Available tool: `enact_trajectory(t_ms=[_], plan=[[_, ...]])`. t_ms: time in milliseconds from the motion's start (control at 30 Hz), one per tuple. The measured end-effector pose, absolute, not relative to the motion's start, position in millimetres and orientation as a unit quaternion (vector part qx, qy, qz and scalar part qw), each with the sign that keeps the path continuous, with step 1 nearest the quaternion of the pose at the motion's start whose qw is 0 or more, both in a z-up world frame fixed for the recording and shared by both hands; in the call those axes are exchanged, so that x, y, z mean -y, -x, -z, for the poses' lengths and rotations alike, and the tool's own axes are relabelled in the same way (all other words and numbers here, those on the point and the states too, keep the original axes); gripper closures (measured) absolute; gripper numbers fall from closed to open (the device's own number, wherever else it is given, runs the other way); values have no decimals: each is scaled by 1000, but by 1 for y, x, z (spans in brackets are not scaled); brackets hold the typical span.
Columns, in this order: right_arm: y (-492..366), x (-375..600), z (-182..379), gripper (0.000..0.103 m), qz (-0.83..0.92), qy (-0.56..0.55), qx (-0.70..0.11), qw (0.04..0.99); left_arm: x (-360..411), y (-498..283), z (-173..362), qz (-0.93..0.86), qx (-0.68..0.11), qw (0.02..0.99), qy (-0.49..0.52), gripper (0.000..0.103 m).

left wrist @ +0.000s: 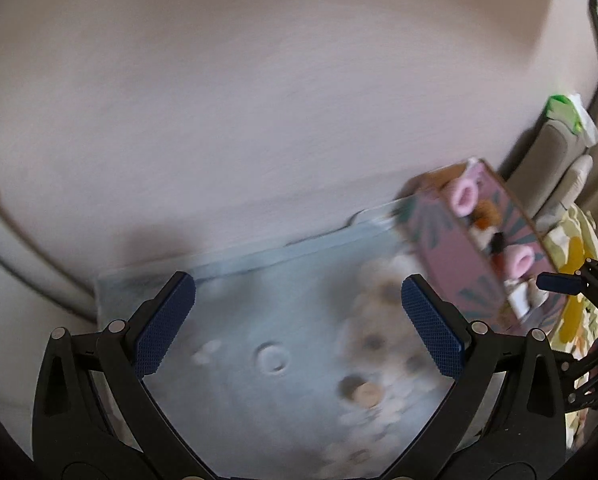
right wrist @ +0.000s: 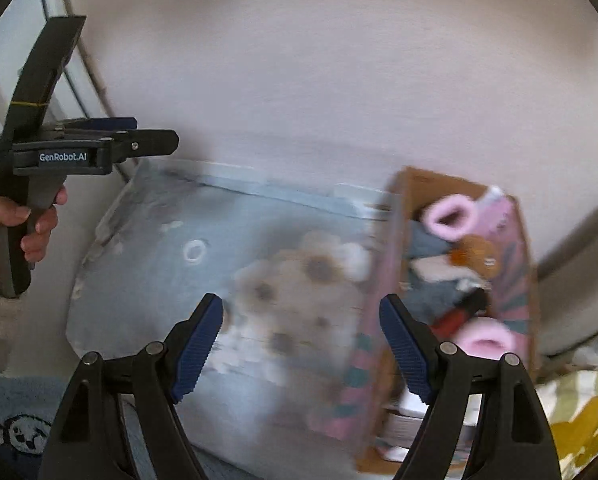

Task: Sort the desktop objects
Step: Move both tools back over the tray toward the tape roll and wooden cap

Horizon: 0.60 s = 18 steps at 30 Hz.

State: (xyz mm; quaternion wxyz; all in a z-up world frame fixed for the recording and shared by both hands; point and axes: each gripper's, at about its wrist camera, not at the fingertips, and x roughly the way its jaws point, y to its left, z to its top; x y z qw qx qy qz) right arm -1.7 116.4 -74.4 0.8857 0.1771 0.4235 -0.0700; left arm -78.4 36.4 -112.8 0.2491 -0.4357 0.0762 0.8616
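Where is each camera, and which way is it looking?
Left wrist view: sits on the left gripper, looking down along its open fingers at the blue flowered mat and the pink box; the right gripper pokes in at the right edge.
Right wrist view: sits on the right gripper, looking down over the same mat and box; the left gripper and the hand holding it show at left.
Shared: the mat, the box of small things and the white table. Both pictures are blurred.
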Motion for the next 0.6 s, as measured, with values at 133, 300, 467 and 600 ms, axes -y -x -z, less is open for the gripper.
enact_trajectory(t_ms=[133, 300, 467, 600], plan=[[-19, -143, 105, 26, 63, -198, -437, 875, -7, 84, 142, -857, -65, 248, 447, 1], [-43, -188, 144, 26, 49, -163, -448, 878, -4, 82, 194, -848, -85, 270, 448, 1], [-58, -205, 179, 27, 63, -170, -444, 877, -14, 78, 246, -832, -118, 297, 454, 7], [-61, -206, 195, 33, 89, -195, -444, 870, -16, 75, 270, -825, -116, 307, 461, 10]])
